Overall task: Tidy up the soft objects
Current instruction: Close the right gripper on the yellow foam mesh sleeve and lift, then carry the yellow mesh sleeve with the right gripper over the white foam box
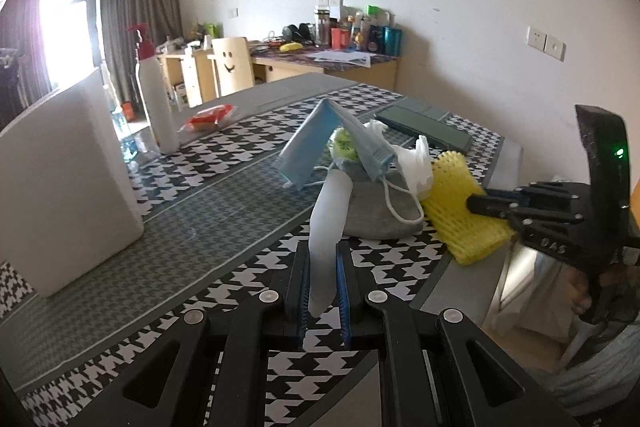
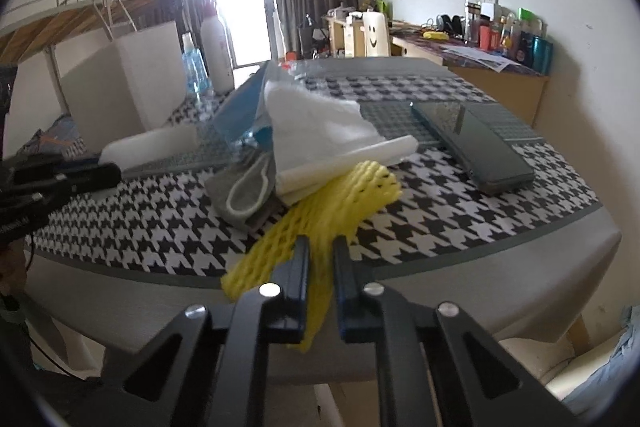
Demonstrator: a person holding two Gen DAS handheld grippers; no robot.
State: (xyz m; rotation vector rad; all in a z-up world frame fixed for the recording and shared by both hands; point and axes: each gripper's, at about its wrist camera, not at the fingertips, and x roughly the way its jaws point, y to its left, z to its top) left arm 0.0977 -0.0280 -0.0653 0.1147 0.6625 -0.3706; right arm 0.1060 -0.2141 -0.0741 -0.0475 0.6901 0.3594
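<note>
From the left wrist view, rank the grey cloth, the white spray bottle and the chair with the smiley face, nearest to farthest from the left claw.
1. grey cloth: just ahead of the left claw, slightly right.
2. white spray bottle: farther up the table, on the left.
3. chair with the smiley face: beyond the table's far end, by the desks.

text check | you can read "DAS" in pale raised letters on the black body of the right claw (image 1: 478, 205), seen from your left wrist view | your chair back (image 1: 232, 65) carries only a drawn smiley face, no words | labels on the far bottles (image 1: 372, 33) are too small to read
</note>
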